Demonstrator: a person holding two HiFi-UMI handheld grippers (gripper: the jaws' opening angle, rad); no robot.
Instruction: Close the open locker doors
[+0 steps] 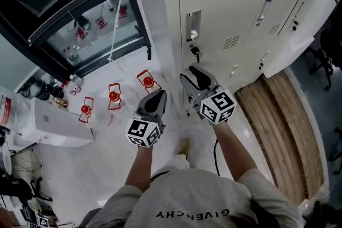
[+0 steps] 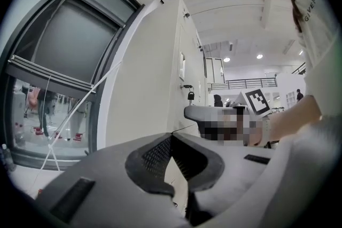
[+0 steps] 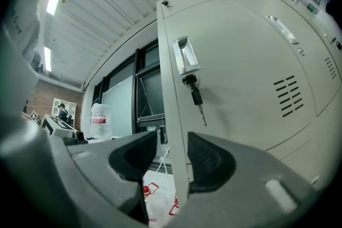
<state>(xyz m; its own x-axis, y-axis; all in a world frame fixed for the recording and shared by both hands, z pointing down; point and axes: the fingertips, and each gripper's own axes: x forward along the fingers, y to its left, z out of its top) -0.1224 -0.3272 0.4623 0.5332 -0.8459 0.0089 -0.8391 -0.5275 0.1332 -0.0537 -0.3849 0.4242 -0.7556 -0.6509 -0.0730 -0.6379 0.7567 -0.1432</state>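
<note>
The right gripper (image 3: 172, 141) is being held at the left edge of the pale grey metal locker door (image 3: 246, 77), below the small dark key (image 3: 196, 94) hanging from its lock. Its jaws are being held apart, released, with the door's edge standing between them and no pad seen pressing on it. This placing is judged to suit a push rather than a pull. The door is being seen flush or almost flush with the locker bank, so its closing is judged nearly done. The left gripper (image 2: 172, 137) is being held nearer the person, left of the lockers, jaws clenched together on nothing, probably to leave the door's swing free.
</note>
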